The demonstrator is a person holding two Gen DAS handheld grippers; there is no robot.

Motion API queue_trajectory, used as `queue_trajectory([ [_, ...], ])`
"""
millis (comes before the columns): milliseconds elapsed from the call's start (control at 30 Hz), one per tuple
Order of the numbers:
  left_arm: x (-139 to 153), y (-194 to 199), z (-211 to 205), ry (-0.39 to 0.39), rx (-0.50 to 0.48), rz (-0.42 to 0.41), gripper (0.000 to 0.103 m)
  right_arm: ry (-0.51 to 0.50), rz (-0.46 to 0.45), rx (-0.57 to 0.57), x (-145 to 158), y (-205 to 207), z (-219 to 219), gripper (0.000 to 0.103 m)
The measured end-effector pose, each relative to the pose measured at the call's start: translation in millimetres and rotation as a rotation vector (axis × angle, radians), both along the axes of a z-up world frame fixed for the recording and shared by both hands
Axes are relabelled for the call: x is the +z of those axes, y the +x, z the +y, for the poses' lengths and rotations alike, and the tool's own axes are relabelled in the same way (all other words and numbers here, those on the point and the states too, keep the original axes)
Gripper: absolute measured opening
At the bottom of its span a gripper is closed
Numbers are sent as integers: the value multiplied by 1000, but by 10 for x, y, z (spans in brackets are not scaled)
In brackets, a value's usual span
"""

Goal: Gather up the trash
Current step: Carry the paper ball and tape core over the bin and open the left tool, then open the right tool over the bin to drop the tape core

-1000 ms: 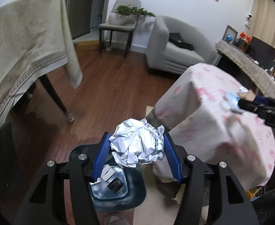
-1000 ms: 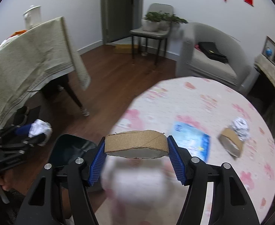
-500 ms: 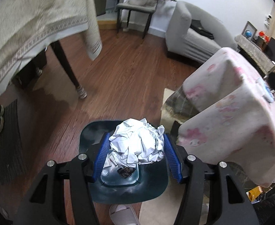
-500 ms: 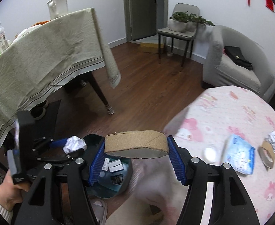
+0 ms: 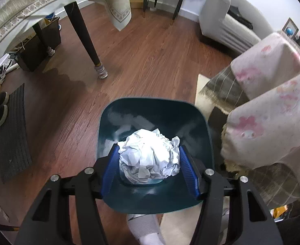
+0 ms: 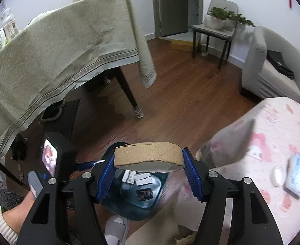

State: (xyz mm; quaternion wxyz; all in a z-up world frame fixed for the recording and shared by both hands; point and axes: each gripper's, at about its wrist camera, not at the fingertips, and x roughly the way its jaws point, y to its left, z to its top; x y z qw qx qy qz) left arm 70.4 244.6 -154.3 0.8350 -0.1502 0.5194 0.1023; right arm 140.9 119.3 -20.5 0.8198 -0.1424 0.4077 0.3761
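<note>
the left gripper (image 5: 148, 161) is clamped on a crumpled paper ball (image 5: 149, 156) directly over the dark teal trash bin (image 5: 199, 126) below it, while the right gripper (image 6: 148, 168) pinches a flattened cardboard tube (image 6: 148, 156) above the same bin (image 6: 133, 210), beside the pink-print tablecloth (image 6: 272, 143).

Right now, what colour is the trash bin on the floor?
Dark teal trash bin, clearest in the left wrist view.

Both tongs, the left tongs (image 5: 149, 162) and the right tongs (image 6: 148, 168), have matte black frames, ribbed blue pads (image 5: 185, 168) and silver screws. A bare hand (image 6: 17, 209) wears a cream knitted cuff.
</note>
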Motion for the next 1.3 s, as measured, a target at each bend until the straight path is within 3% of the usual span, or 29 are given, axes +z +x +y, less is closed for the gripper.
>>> queue_trajectory([
  [333, -345, -53, 94, -20, -8, 97, 63, -20, 39, 40, -203, -47, 364, 64],
  [567, -456, -120, 96, -17, -36, 123, 74, -57, 78, 39, -432, -10, 552, 64],
  [900, -258, -256, 260, 1, -10, 65, 74, -117, 131, 8, -788, 100, 652, 64],
  [1300, 199, -411, 405, 11, 34, -68, 64, -176, 182, -28, -1166, 152, 759, 64],
])
